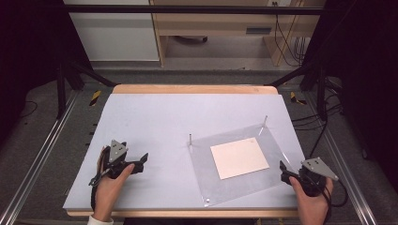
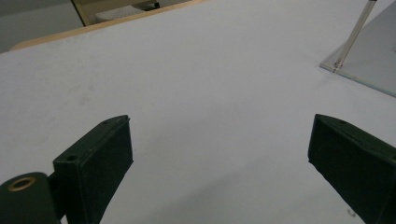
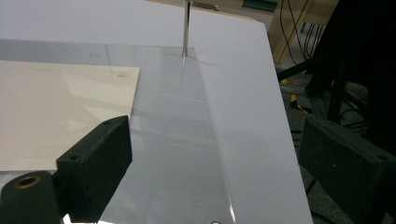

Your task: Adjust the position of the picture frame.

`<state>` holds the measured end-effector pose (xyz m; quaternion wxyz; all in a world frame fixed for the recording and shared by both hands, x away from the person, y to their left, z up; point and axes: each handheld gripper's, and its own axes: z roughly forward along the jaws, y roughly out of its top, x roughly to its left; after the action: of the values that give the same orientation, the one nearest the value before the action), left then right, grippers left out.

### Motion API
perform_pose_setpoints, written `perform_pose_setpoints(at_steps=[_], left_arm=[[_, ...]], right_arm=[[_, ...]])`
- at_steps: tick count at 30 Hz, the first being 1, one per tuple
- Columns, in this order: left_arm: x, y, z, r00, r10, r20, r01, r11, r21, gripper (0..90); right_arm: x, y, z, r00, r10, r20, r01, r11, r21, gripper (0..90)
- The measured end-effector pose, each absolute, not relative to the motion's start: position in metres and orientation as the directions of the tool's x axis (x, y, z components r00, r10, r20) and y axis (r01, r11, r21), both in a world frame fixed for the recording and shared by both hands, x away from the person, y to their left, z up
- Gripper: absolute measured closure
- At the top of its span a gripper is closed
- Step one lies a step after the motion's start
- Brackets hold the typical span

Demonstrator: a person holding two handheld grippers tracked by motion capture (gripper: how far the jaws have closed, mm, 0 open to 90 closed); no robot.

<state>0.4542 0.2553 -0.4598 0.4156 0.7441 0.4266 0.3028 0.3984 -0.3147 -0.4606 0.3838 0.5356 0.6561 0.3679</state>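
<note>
A clear acrylic plate [image 1: 263, 183] lies tilted on the right half of the white table top, with a cream square sheet [image 1: 239, 158] on it. Two thin metal pins stand at its far corners, one at the left [image 1: 190, 139] and one at the right [image 1: 265, 120]. My left gripper [image 1: 141, 161] rests at the near left, held by a hand, jaws open and empty over bare table [image 2: 205, 93]. My right gripper [image 1: 283, 169] sits at the plate's right edge, open and empty. The right gripper view looks across the plate [image 3: 187, 140], the sheet [image 3: 60, 112] and a pin [image 3: 186, 28].
The white board [image 1: 155, 117] lies on a wooden table with metal rails on either side. Black frame posts and cables stand past the right edge [image 1: 324, 93]. A wooden cabinet [image 1: 220, 28] stands on the floor behind the table.
</note>
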Motion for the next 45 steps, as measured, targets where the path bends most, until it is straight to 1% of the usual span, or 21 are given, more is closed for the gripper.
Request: perform_pose_setpoints(at_steps=[9,12,16,17,18,20,22,24,27,28,29,30,31,33,34,35,36,37,38,42,45], left_arm=[[0.453,0.25,-0.458,0.469,0.877,0.103,0.377,-0.304,0.875,6.0],[0.456,0.243,-0.455,0.493,0.862,0.116,0.387,-0.337,0.858,6.0],[0.462,0.227,-0.447,0.554,0.823,0.126,0.397,-0.394,0.829,6.0],[0.462,0.227,-0.447,0.554,0.823,0.126,0.397,-0.394,0.829,6.0],[0.467,0.216,-0.441,0.578,0.803,0.146,0.393,-0.43,0.813,6.0],[0.469,0.211,-0.437,0.592,0.791,0.151,0.39,-0.445,0.806,5.9],[0.476,0.2,-0.431,0.623,0.77,0.137,0.385,-0.454,0.803,5.9],[0.488,0.182,-0.428,0.656,0.744,0.131,0.38,-0.475,0.794,5.9],[0.496,0.17,-0.427,0.672,0.731,0.12,0.387,-0.484,0.785,6.4],[0.5,0.165,-0.426,0.68,0.724,0.118,0.39,-0.493,0.777,6.4],[0.506,0.155,-0.424,0.686,0.72,0.106,0.398,-0.493,0.774,7.3],[0.506,0.155,-0.424,0.686,0.72,0.106,0.398,-0.493,0.774,8.1],[0.509,0.15,-0.423,0.69,0.717,0.098,0.399,-0.489,0.776,9.1],[0.517,0.134,-0.423,0.691,0.717,0.097,0.399,-0.49,0.775,10.6],[0.52,0.13,-0.423,0.688,0.719,0.098,0.402,-0.489,0.774,13.3],[0.52,0.13,-0.423,0.688,0.719,0.098,0.402,-0.489,0.774,17.5],[0.526,0.12,-0.426,0.68,0.73,0.073,0.441,-0.486,0.754,19.3],[0.526,0.12,-0.426,0.68,0.73,0.073,0.441,-0.486,0.754,20.1],[0.531,0.112,-0.429,0.68,0.73,0.067,0.468,-0.502,0.727,22.3],[0.538,0.102,-0.433,0.661,0.747,0.066,0.497,-0.502,0.707,31.3],[0.543,0.097,-0.439,0.651,0.757,0.061,0.524,-0.506,0.685,34.4]], right_arm=[[0.4,-0.31,-0.462,-0.158,0.983,-0.095,0.431,0.155,0.889,8.0],[0.402,-0.306,-0.46,-0.174,0.979,-0.107,0.434,0.173,0.884,11.1],[0.413,-0.298,-0.455,-0.232,0.96,-0.155,0.501,0.254,0.827,12.6],[0.413,-0.298,-0.455,-0.232,0.96,-0.155,0.501,0.254,0.827,12.6],[0.42,-0.298,-0.449,-0.256,0.954,-0.156,0.521,0.272,0.809,13.5],[0.428,-0.299,-0.441,-0.297,0.949,-0.11,0.539,0.262,0.801,11.0],[0.434,-0.301,-0.437,-0.314,0.944,-0.099,0.553,0.266,0.79,9.6],[0.45,-0.303,-0.424,-0.333,0.936,-0.114,0.561,0.293,0.774,12.9],[0.471,-0.306,-0.416,-0.356,0.929,-0.105,0.578,0.307,0.756,18.8],[0.471,-0.306,-0.416,-0.356,0.929,-0.105,0.578,0.307,0.756,18.8],[0.485,-0.307,-0.412,-0.37,0.921,-0.117,0.585,0.329,0.742,23.9],[0.485,-0.307,-0.412,-0.37,0.921,-0.117,0.585,0.329,0.742,23.9],[0.499,-0.308,-0.408,-0.395,0.908,-0.142,0.576,0.365,0.732,30.0],[0.514,-0.308,-0.407,-0.419,0.895,-0.155,0.57,0.392,0.722,35.6],[0.521,-0.307,-0.407,-0.429,0.89,-0.154,0.572,0.399,0.717,39.5],[0.521,-0.307,-0.407,-0.429,0.89,-0.154,0.572,0.399,0.717,39.5],[0.535,-0.305,-0.408,-0.446,0.879,-0.168,0.569,0.424,0.705,45.1],[0.535,-0.305,-0.408,-0.446,0.879,-0.168,0.569,0.424,0.705,45.1],[0.548,-0.303,-0.41,-0.457,0.875,-0.16,0.586,0.431,0.686,49.0],[0.573,-0.295,-0.417,-0.448,0.879,-0.161,0.615,0.434,0.658,53.8],[0.588,-0.291,-0.426,-0.439,0.888,-0.137,0.624,0.411,0.665,57.7]])
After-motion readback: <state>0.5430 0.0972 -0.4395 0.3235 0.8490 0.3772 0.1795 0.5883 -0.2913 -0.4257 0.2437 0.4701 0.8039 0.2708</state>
